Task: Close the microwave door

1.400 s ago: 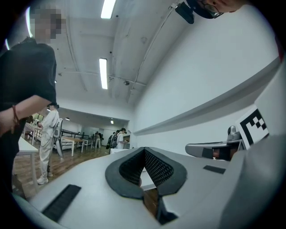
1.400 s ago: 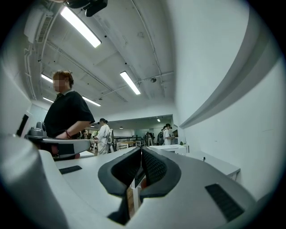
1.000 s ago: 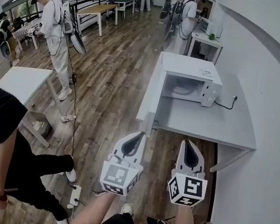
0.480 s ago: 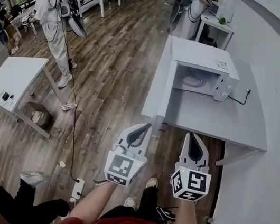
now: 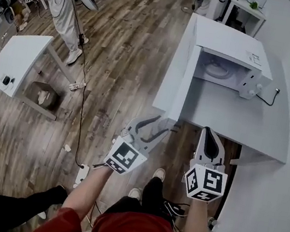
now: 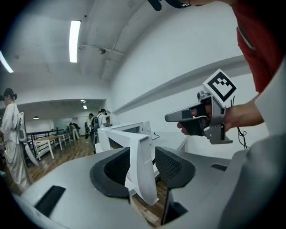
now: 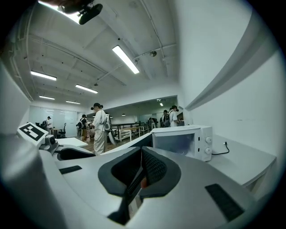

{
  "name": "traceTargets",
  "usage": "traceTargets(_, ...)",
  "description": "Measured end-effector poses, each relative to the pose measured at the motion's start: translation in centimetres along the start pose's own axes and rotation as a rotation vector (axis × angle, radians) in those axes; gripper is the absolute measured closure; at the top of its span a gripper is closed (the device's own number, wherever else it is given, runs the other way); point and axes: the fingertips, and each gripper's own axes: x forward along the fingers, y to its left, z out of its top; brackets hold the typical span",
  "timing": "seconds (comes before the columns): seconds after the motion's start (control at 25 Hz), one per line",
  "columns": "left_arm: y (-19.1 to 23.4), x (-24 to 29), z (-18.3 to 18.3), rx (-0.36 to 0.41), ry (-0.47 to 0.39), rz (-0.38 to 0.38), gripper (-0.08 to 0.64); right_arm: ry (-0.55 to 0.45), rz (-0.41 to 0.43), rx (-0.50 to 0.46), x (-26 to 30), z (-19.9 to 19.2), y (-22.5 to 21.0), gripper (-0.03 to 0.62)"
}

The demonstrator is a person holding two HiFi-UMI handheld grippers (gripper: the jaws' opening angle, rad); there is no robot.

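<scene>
White microwave (image 5: 230,58) is sitting on the grey worktop (image 5: 228,116) at about 1 o'clock in the head view, against the wall, with its cavity showing. Its door (image 5: 182,86) is standing wide open, hinged at the oven's left front corner and reaching out past the worktop's near edge towards the person. Its long axis is running roughly from 12 to 6 o'clock, edge-on to the head camera.

The left gripper (image 5: 156,127) is hanging over the wooden floor (image 5: 120,69), just short of the door's free end, which is lying at about 1 o'clock from the jaws. Those jaws have just been opening and are now standing well apart. In the left gripper view the door's free edge is lining up with the gap, with neither pad pressing on it; whether it is already inside the gap or just beyond cannot be told.

The right gripper (image 5: 211,134) is pointing at the worktop's front edge with its jaws together and nothing in them; the door is lying at about 10 o'clock from it.

The left gripper is looking the nearer and better placed. Closing is likely calling for a push on the door's free end from the 9 o'clock side, swinging it round towards 3 o'clock until it is meeting the oven front.
</scene>
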Motion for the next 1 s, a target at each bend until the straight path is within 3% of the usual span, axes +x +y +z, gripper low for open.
traceTargets(0.16,0.6,1.6,-1.7,0.026,0.019,-0.119,0.378,0.028,0.014,0.005,1.9,-1.1,-1.2,0.565)
traceTargets(0.36,1.7,2.5,-2.5,-0.002,0.027,-0.248,0.373,0.058,0.020,0.007,3.5,-2.1,-2.1,0.565)
traceTargets(0.64,1.6,3.7,-2.6,-0.010,0.036,-0.368,0.378,0.082,0.029,-0.004,4.7,-2.9,-3.0,0.565)
traceTargets(1.0,0.2,4.8,-2.3,0.009,0.053,-0.392,0.397,0.081,0.026,-0.005,4.4,-3.2,-3.7,0.565)
